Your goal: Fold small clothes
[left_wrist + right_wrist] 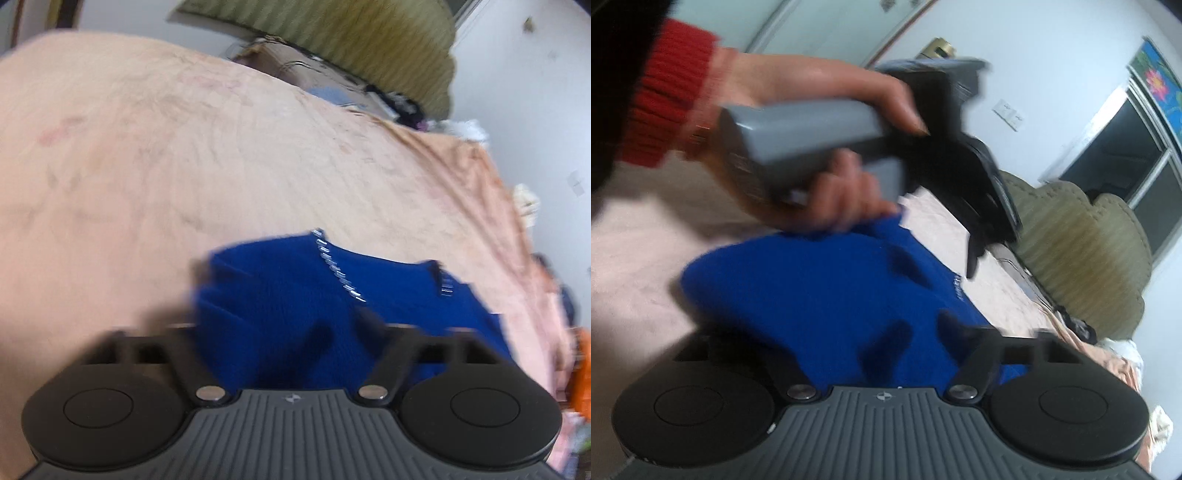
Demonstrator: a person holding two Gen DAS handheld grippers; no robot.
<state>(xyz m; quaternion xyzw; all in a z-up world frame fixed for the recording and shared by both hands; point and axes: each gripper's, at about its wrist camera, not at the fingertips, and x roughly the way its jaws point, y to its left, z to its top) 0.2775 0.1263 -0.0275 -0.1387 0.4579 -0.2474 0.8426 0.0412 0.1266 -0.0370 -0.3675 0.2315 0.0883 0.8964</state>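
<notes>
Left gripper: fingers buried in blue knit garment; grip likely, blur forbids certainty. Right gripper: likewise. Garment: bunched on the peach blanket, near its edge. Step: taking hold. Next: lift together, spread flat.

No legible text, numbers or brand names; only a small white emblem on each ribbed grey gripper housing.
</notes>
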